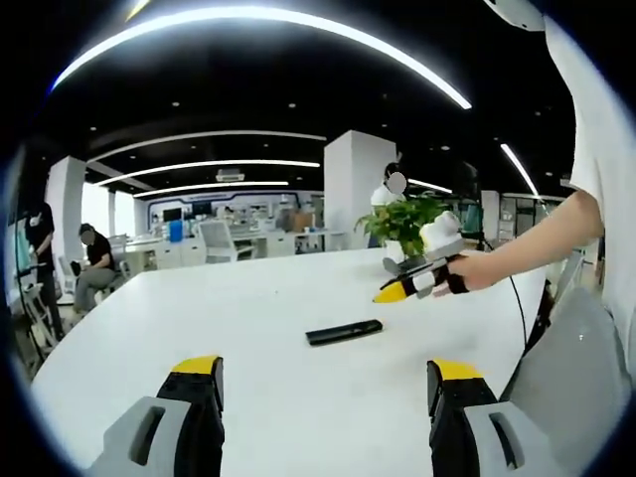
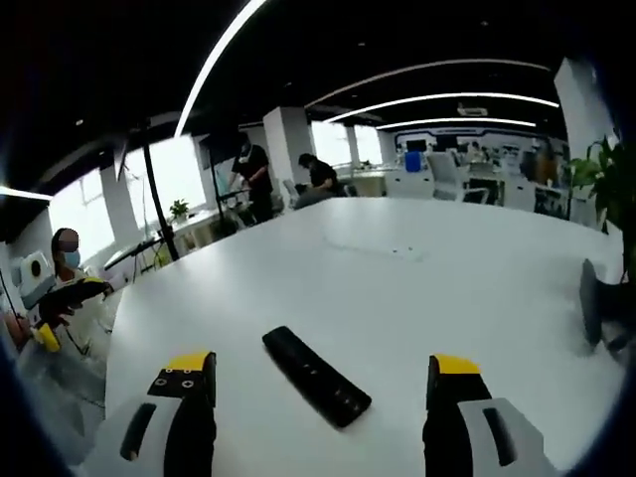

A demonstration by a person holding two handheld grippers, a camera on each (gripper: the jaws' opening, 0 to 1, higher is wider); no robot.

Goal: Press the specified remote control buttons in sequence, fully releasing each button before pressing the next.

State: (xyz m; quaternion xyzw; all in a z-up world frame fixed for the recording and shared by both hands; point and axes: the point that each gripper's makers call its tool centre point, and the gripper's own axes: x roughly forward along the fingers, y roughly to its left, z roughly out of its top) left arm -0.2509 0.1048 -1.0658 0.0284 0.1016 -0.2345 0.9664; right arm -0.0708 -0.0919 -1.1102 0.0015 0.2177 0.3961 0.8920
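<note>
Lying flat on white surface (image 1: 248, 328), black remote (image 2: 316, 376), right tool (image 2: 318, 397) spread, remote between tips at 12 o'clock, left tool (image 1: 323, 393) spread, remote (image 1: 343, 332) well ahead.

Remote control (image 1: 344, 332): lay flat on the table (image 1: 248, 298), ahead of the left hand-held gripper (image 1: 328, 393), at about 12 o'clock between its jaws. Right hand-held gripper (image 1: 409, 286): hovered above the table at 1 o'clock, beyond the remote. Potted plant (image 1: 405, 221): stood behind it, at the table's far edge. In the right gripper view, the remote lay between the jaws at 12 o'clock, near the table's front edge.
</note>
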